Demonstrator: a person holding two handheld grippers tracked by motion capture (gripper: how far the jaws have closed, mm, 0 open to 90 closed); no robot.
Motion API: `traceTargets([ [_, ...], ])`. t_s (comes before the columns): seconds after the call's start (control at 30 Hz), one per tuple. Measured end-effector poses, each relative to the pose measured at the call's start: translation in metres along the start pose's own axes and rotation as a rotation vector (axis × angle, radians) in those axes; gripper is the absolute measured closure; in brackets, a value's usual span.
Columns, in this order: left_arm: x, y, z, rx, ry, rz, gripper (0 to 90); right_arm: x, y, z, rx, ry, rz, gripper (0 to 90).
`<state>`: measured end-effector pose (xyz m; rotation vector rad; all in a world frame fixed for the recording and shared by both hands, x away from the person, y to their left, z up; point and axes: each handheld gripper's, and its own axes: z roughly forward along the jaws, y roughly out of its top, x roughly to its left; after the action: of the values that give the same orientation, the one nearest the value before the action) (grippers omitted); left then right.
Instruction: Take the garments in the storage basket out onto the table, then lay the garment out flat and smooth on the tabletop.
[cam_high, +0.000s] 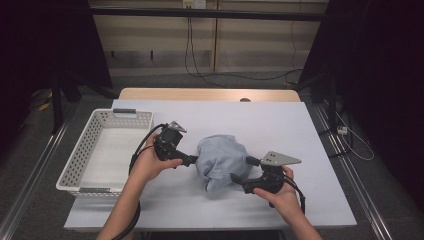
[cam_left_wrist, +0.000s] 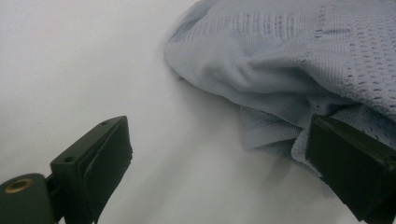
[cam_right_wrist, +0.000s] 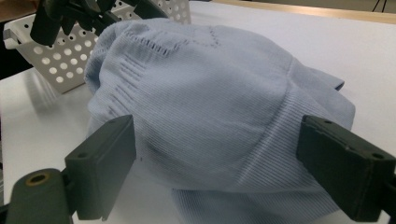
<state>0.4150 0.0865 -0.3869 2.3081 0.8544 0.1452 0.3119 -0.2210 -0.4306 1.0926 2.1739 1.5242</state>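
Observation:
A light blue knitted garment (cam_high: 220, 159) lies bunched in a heap at the middle of the white table (cam_high: 280, 125). My left gripper (cam_high: 192, 161) comes at its left side, open, with one jaw on bare table and the other against the cloth's lower edge (cam_left_wrist: 280, 135). From the front right, my right gripper (cam_high: 242, 170) stands open, its jaws spread either side of the garment (cam_right_wrist: 205, 102) without closing on it. Across the heap, the right gripper view shows the left gripper (cam_right_wrist: 70, 14).
A white perforated plastic basket (cam_high: 82, 165) stands at the table's left, just behind the left hand; its wall (cam_right_wrist: 60, 60) rises beyond the garment. Bare table lies behind and to the right of the heap. Cables trail from both grippers.

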Motion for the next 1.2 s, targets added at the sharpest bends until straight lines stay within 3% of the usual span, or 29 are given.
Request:
traceTargets([
  [0.5,0.0,-0.002,-0.003,-0.006,0.002,-0.01,7.1,0.005,-0.003,0.007,0.016,0.002,-0.023,9.7],
  [0.7,0.0,-0.003,-0.003,-0.002,0.003,-0.002,7.2,0.011,-0.001,0.01,0.02,0.007,-0.036,4.8],
  [1.0,0.002,-0.004,-0.004,-0.001,0.003,-0.002,7.1,0.016,-0.003,0.019,0.043,-0.022,-0.08,1.2],
  [1.13,0.001,-0.004,-0.003,0.001,-0.001,-0.005,7.1,0.014,-0.004,0.02,0.029,-0.039,-0.087,7.2],
  [1.2,0.001,-0.004,-0.003,-0.002,-0.001,-0.006,7.2,0.013,-0.003,0.019,0.021,-0.054,-0.09,15.7],
])
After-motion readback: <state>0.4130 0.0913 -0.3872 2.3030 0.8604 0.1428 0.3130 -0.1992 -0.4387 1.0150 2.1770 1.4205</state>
